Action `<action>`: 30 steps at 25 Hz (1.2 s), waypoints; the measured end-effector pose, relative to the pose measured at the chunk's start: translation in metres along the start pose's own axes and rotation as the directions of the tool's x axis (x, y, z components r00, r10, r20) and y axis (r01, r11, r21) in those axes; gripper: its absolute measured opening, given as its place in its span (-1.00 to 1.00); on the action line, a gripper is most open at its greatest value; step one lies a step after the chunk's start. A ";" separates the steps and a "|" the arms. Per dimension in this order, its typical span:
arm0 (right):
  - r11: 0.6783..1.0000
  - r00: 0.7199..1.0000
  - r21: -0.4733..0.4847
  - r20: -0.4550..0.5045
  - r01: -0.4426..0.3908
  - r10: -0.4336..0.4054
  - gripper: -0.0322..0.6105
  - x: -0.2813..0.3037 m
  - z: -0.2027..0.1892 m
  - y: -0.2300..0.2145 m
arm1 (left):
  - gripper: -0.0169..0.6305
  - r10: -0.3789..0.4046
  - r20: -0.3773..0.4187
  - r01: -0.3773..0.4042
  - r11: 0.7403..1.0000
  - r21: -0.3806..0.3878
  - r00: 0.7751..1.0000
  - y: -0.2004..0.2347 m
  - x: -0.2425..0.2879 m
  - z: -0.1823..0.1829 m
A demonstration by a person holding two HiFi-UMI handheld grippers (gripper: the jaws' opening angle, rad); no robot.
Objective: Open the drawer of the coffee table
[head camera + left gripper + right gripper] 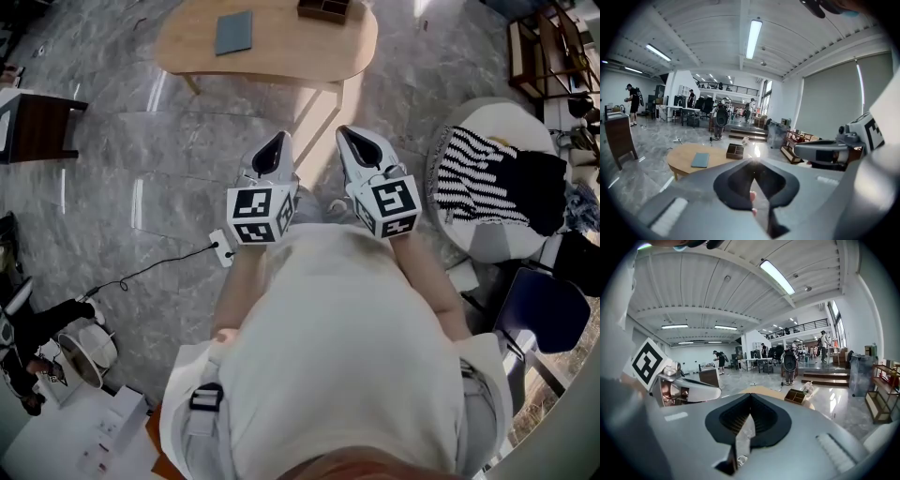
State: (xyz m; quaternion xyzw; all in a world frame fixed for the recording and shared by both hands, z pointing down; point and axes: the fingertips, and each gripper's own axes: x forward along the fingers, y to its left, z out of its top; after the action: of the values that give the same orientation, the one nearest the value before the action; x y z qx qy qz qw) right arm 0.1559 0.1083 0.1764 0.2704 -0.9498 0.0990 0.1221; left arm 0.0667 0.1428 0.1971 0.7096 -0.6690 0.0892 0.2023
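Observation:
The oval wooden coffee table [281,52] stands ahead of me across a stretch of grey floor; no drawer shows on it from here. On its top lie a grey-blue flat pad [233,32] and a dark divided wooden box [324,8]. My left gripper [277,141] and right gripper [352,133] are held side by side in front of my chest, both shut with nothing between the jaws, well short of the table. The table [684,161] with the pad [700,160] and box [735,151] lies beyond the left gripper's tip [753,160]. Past the right gripper's tip [750,394] only the table's edge [764,391] and box [797,396] show.
A dark side table [36,127] stands at the left. A white round seat with striped and black cloths [502,178] is at the right, a blue chair [544,309] below it. A cable with a white plug [220,247] lies on the floor by my left side. Distant people and desks fill the hall.

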 end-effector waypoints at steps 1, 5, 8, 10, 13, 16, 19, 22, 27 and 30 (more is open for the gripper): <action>1.000 1.000 0.012 -0.001 0.003 -0.003 -0.89 0.007 0.001 -0.001 | -0.94 -0.003 -0.002 0.003 1.000 -0.002 1.000 0.007 0.003 0.002; 0.996 1.000 0.088 -0.015 0.026 -0.025 -0.89 0.038 0.005 -0.008 | -0.94 -0.028 -0.015 0.028 1.000 0.002 1.000 0.035 0.023 0.010; 0.992 0.998 0.113 -0.031 0.061 -0.058 -0.89 0.064 0.008 -0.016 | -0.94 -0.043 -0.033 0.044 0.999 0.017 0.999 0.058 0.039 0.016; 0.989 0.997 0.131 -0.044 0.075 -0.070 -0.89 0.082 0.010 -0.020 | -0.94 -0.059 -0.040 0.060 0.998 0.025 0.997 0.074 0.050 0.022; 0.986 0.994 0.134 -0.050 0.101 -0.095 -0.89 0.105 0.015 -0.024 | -0.94 -0.081 -0.044 0.083 0.996 0.043 0.996 0.095 0.065 0.033; 0.983 0.991 0.134 -0.048 0.127 -0.121 -0.89 0.124 0.021 -0.027 | -0.94 -0.094 -0.047 0.096 0.994 0.048 0.994 0.115 0.079 0.042; 0.975 0.987 0.154 -0.051 0.158 -0.152 -0.89 0.142 0.025 -0.031 | -0.94 -0.123 -0.056 0.125 0.991 0.039 0.991 0.131 0.092 0.048; 0.963 0.978 0.174 -0.058 0.205 -0.198 -0.89 0.158 0.024 -0.038 | -0.94 -0.147 -0.078 0.150 0.988 0.033 0.986 0.151 0.105 0.046; 0.932 0.954 0.209 -0.079 0.298 -0.288 -0.89 0.178 0.019 -0.050 | -0.94 -0.171 -0.112 0.174 0.985 0.020 0.979 0.186 0.124 0.043; 0.912 0.939 0.224 -0.090 0.343 -0.331 -0.89 0.187 0.016 -0.057 | -0.94 -0.182 -0.129 0.188 0.981 0.042 0.975 0.204 0.135 0.040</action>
State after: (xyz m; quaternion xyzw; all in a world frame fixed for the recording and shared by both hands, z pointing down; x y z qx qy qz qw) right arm 0.0302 -0.0349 0.2219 0.4401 -0.8670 0.1956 0.1278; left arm -0.1283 -0.0011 0.2490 0.7670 -0.5835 0.1320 0.2320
